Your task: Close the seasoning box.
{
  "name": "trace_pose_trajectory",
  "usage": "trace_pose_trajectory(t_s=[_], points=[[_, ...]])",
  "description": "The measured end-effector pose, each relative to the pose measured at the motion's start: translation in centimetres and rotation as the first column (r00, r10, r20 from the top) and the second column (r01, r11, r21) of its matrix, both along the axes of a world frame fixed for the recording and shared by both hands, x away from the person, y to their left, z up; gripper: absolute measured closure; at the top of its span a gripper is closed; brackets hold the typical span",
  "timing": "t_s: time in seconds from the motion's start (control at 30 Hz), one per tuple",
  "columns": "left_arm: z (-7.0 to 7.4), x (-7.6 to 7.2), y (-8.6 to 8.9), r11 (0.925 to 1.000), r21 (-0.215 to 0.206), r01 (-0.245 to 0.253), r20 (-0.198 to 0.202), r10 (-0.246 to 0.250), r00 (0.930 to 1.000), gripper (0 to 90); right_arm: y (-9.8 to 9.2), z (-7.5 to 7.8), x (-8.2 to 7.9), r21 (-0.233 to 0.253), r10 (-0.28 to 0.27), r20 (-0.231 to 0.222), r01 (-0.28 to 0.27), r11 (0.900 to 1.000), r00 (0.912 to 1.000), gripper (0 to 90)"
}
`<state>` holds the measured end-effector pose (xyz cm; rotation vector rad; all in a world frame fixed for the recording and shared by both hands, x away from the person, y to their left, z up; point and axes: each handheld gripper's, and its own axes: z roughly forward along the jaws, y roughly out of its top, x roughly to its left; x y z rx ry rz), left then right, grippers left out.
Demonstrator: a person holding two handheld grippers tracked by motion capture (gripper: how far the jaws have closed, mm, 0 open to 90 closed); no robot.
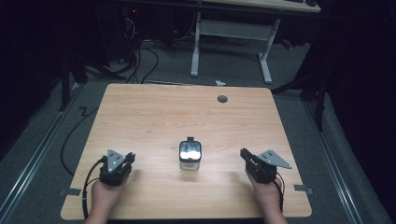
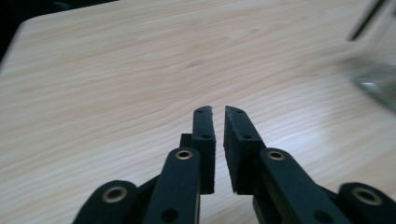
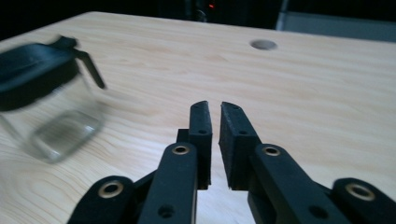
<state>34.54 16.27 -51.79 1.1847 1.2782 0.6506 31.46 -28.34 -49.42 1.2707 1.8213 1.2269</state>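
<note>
Centrally, a glass jar [image 1: 190, 157] (black-lidded) stands well apart from both grippers, whose jaws sit nearly together.

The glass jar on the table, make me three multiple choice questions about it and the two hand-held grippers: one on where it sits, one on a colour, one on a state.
1. Where does the glass jar stand?
A. Between the two hand-held grippers
B. At the table's far edge, by the round hole
C. Inside the left gripper's jaws

2. What colour is the jar's lid?
A. White
B. Black
C. Red

3. How do the jaws of the left hand-held gripper stand?
A. Clamped on the jar
B. Spread wide apart
C. Nearly together, holding nothing

Answers:
1. A: in the high view the jar stands on the wooden table midway between the left gripper and the right hand-held gripper.
2. B: the right gripper view shows a dark black lid on clear glass.
3. C: the left gripper view shows a slim gap with bare table behind it.
</note>
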Motion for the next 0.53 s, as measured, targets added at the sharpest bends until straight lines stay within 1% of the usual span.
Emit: trace_pose_trajectory(t_s=[0.03,0.07,0.1,0.13,0.17,0.2,0.27,0.3,0.33,0.4,0.43,0.5,0.53], points=[[-0.2,-0.3,0.7,0.9997,-0.01,-0.022,0.0,0.022,0.9998,80.2,-0.4,-0.2,-0.2,-0.004,-0.012,-0.003,0.012,1.0,0.9999,81.1],[-0.3,-0.6,1.1,0.9989,-0.021,-0.041,0.002,0.041,0.9991,76.9,-0.9,-0.6,-0.6,-0.008,-0.028,-0.012,0.028,1.0,0.9995,77.1],[-0.4,-1.1,1.6,0.9973,-0.048,-0.055,-0.009,0.055,0.9985,73.4,-1.3,-0.9,-0.9,-0.016,-0.046,-0.016,0.045,0.999,0.9988,72.2],[-0.3,-1.5,1.8,0.997,-0.06,-0.049,-0.016,0.048,0.9987,69.7,-1.8,-1.3,-1.8,-0.042,-0.085,-0.01,0.084,0.996,0.9964,66.1],[-0.4,-1.8,1.8,0.9977,-0.048,-0.047,-0.01,0.046,0.9989,67.1,-2.1,-1.5,-2.5,-0.043,-0.107,-0.001,0.107,0.993,0.9943,63.5],[-0.5,-2.0,1.8,0.9985,-0.032,-0.045,-0.006,0.045,0.999,65.8,-2.4,-1.5,-2.8,-0.041,-0.113,-0.003,0.113,0.993,0.9936,59.9],[-0.8,-1.8,1.7,0.9987,-0.023,-0.045,-0.023,0.044,0.9988,63.1,-2.7,-1.5,-3.1,-0.05,-0.114,-0.002,0.114,0.992,0.9935,59.5],[-0.9,-1.6,1.5,0.9988,-0.027,-0.042,-0.03,0.041,0.9987,61.9,-2.9,-1.7,-2.9,-0.036,-0.122,-0.01,0.122,0.992,0.9924,59.2],[-0.9,-1.6,1.3,0.999,-0.027,-0.035,-0.031,0.034,0.9989,61.0,-3.0,-1.8,-2.7,-0.024,-0.126,-0.026,0.126,0.992,0.9916,58.4],[-0.9,-1.7,1.0,0.9993,-0.023,-0.029,-0.024,0.029,0.9993,60.4,-3.0,-2.0,-2.4,-0.015,-0.125,-0.037,0.125,0.992,0.9914,58.2],[-1.0,-1.8,0.9,0.9996,-0.015,-0.024,-0.024,0.023,0.9994,59.9,-2.9,-2.0,-2.4,-0.019,-0.121,-0.039,0.12,0.993,0.9919,58.1],[-1.0,-1.9,0.8,0.9997,-0.017,-0.02,-0.025,0.02,0.9995,59.3,-2.8,-2.2,-2.4,-0.027,-0.116,-0.039,0.115,0.993,0.9925,58.3],[-1.0,-1.9,0.8,0.9997,-0.015,-0.019,-0.028,0.019,0.9994,59.2,-2.8,-2.3,-2.3,-0.024,-0.113,-0.044,0.112,0.993,0.9927,58.3]])
